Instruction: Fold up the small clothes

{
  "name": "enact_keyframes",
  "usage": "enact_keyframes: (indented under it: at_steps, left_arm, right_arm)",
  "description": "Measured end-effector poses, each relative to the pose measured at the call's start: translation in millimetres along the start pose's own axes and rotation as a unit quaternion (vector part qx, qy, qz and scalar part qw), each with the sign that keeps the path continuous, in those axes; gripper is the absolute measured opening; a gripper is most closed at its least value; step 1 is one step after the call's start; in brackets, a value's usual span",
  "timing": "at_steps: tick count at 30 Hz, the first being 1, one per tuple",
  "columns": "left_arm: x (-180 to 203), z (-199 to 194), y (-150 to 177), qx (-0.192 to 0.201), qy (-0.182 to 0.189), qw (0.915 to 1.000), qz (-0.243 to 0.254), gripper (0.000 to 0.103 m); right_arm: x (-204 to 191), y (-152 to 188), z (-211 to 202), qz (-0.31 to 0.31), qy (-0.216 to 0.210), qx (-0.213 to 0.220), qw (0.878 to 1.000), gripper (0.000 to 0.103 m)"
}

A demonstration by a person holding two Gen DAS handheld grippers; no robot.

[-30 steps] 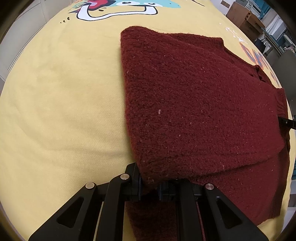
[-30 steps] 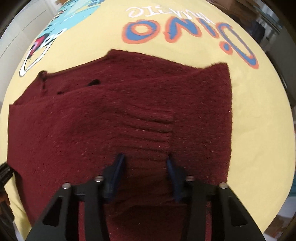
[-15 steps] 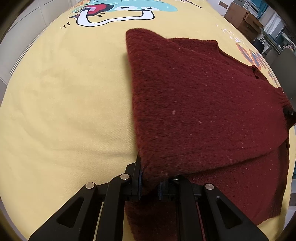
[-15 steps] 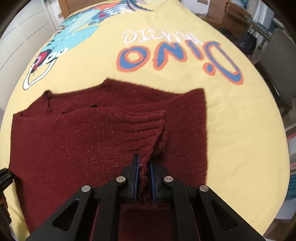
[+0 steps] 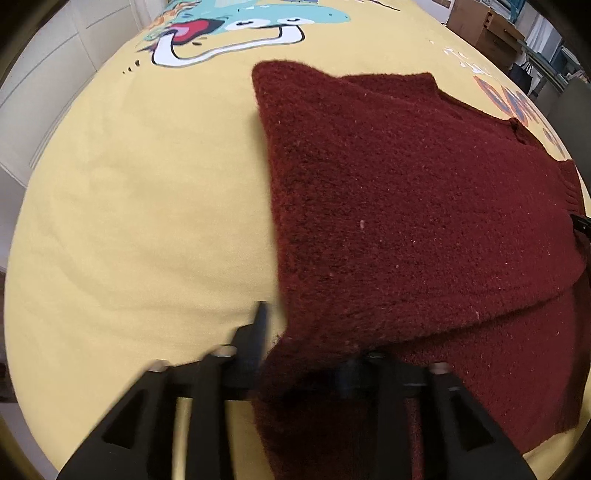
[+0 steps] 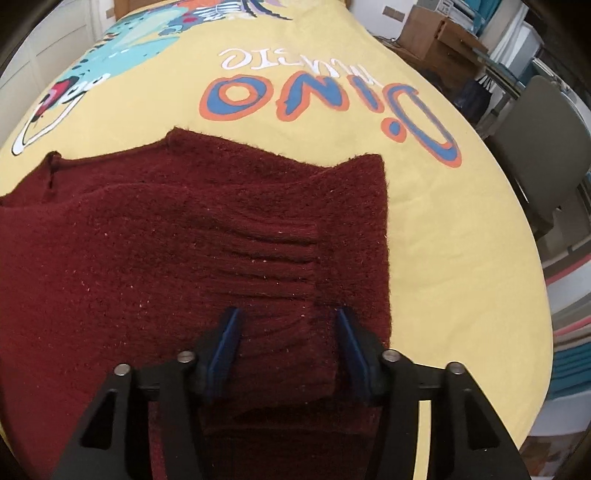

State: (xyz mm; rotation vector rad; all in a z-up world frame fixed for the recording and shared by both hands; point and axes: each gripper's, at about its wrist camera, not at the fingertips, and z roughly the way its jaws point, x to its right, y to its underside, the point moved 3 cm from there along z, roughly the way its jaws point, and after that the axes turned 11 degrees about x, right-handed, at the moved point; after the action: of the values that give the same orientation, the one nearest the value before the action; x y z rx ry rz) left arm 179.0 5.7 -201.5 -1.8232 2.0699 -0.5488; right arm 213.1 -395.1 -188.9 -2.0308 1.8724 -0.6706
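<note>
Left wrist view
Surface: a yellow cloth [image 5: 140, 206] with a cartoon dinosaur print [image 5: 236, 33] covers the table; white cupboard doors stand to the left, wooden furniture at the top right.
Sweater: a dark red knitted sweater [image 5: 424, 206] lies on the right half of the cloth, one layer folded over another, whose lower edge shows beneath it at the right.
Left tool: the left tool [image 5: 303, 347] is at the sweater's near left corner. Its jaws have just been opening and stand apart. The left finger is over bare yellow cloth, the right one partly hidden under the knit. The corner lies between them, not pinched.

Right wrist view
Surface: the same yellow cloth [image 6: 461, 236], here with upside-down "Dino" lettering [image 6: 325, 99]; a grey chair [image 6: 546, 147] and a cardboard box [image 6: 439, 37] are at the right.
Sweater: the sweater [image 6: 122, 266] spreads from the left edge to the middle, and a ribbed cuff [image 6: 273, 266] lies flat on top.
Right tool: the right tool [image 6: 288, 343] has also just been opening its jaws. Its blue pads [image 6: 225, 343] stand apart on either side of the cuff without pressing it.
</note>
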Motion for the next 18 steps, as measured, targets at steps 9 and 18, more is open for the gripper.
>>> enact_keyframes:
  at_steps: [9,18]
  left_arm:
    - [17,-74,-14,0.055,0.014,0.9983,0.012,0.102]
    - [83,-53,-49,0.073,0.078,0.9942,0.009,0.102]
  right_arm:
    - [5,-2,-54,0.025,-0.024,0.047,0.998,0.086]
    - [-41,6,-87,-0.007,-0.071,0.093,0.993,0.102]
